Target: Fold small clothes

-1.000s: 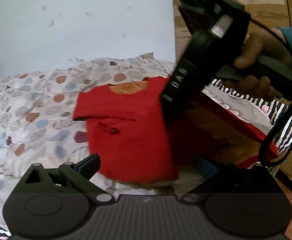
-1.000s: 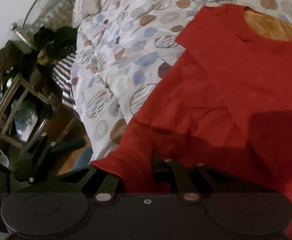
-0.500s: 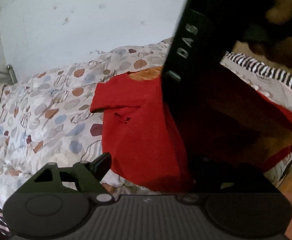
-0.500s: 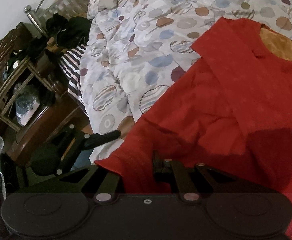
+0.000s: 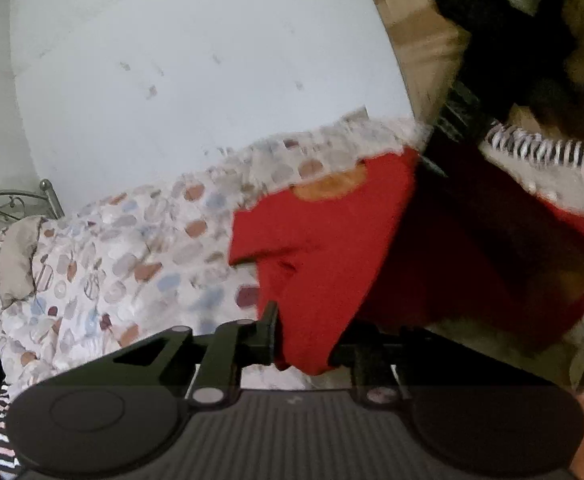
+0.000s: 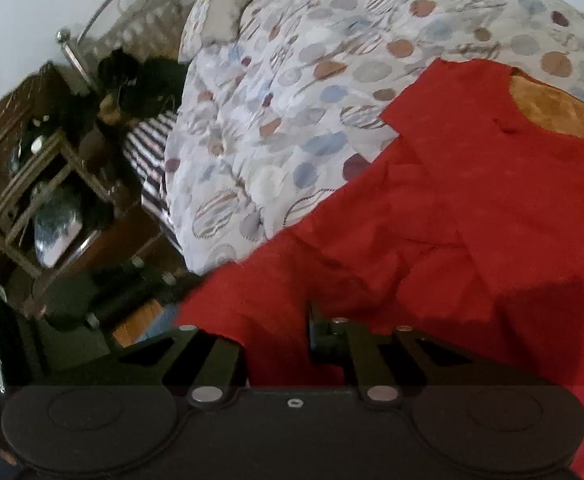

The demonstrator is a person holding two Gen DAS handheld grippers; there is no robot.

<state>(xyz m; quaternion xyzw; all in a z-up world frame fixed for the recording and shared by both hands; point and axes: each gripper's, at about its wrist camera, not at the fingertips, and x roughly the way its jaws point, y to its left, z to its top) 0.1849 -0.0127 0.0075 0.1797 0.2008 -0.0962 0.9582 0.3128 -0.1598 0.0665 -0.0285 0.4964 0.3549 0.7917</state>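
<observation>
A small red shirt (image 5: pixel 324 248) with an orange inner neck lies on a spotted bed cover (image 5: pixel 132 256). My left gripper (image 5: pixel 304 344) has closed on the shirt's bottom hem corner, which bunches between its fingers. My right gripper (image 6: pixel 276 344) is shut on the hem further along, with red cloth (image 6: pixel 472 208) draped over its jaws; its left finger is hidden by the cloth. The right gripper and hand (image 5: pixel 532 40) loom dark and blurred at the top right of the left wrist view.
A white wall (image 5: pixel 192 60) stands behind the bed. A metal bed frame (image 6: pixel 88 32), a wooden stand with clutter (image 6: pixel 32 184) and dark clothes (image 6: pixel 140 80) sit left of the bed. A striped sheet (image 5: pixel 544 152) lies at the right edge.
My left gripper has moved in to the shirt's hem corner and shut on it; it was open and apart before. The right gripper keeps its hold and has risen a little.
</observation>
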